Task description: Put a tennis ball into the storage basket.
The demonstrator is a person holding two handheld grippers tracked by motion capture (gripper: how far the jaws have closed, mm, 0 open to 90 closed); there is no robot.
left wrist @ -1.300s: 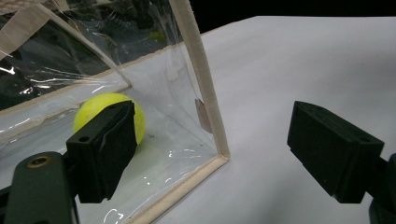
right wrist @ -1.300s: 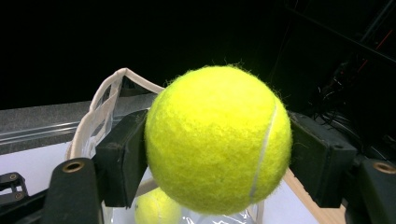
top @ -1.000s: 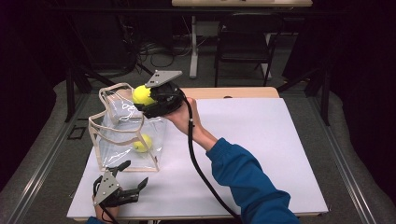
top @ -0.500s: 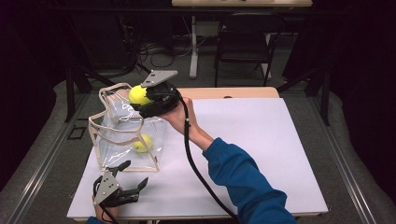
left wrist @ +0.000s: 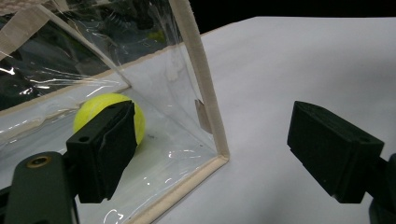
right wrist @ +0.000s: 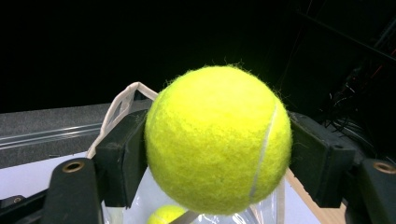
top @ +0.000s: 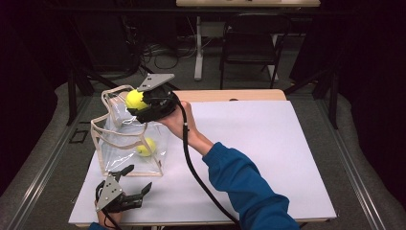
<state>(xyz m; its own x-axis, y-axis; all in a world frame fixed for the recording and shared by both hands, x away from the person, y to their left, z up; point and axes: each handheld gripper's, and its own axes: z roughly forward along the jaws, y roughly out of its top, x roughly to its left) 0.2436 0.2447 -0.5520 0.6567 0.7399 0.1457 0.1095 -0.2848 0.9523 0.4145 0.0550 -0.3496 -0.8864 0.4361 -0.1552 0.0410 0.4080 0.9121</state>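
Held tennis ball (right wrist: 218, 139): clamped between the two black jaws of the right gripper (top: 139, 106), felt pressed by a pad on each side; raised above the open top of the clear bag (top: 119, 146), over its far end in the high view.

Right gripper: closed tight on the held tennis ball, pointing toward the left of the high view, grey three-cornered plate (top: 155, 81) on top, black cable (top: 196, 172) trailing down past the blue sleeve (top: 244, 184).

Right hand (top: 179, 122): wrapped around the gripper body from the near side, above the white table (top: 268, 148).

Second tennis ball (top: 146, 146): lying on the bottom of the clear bag, toward its right wall in the high view; seen through the plastic in the left gripper view, partly behind one jaw.

Clear bag: see-through plastic with cream edging and a cream handle loop (top: 117, 93), standing upright on the left part of the white table, mouth open upward.

Left gripper (top: 136, 179): low at the near left edge of the table, just in front of the bag's near corner, jaws spread wide, nothing between the pads, no contact with the bag visible.

Left gripper view: cream corner seam (left wrist: 205, 88) of the bag between the two jaws, bare white tabletop to the right of it.

Surroundings: dark room, chair (top: 249, 48) and desk legs beyond the far table edge.
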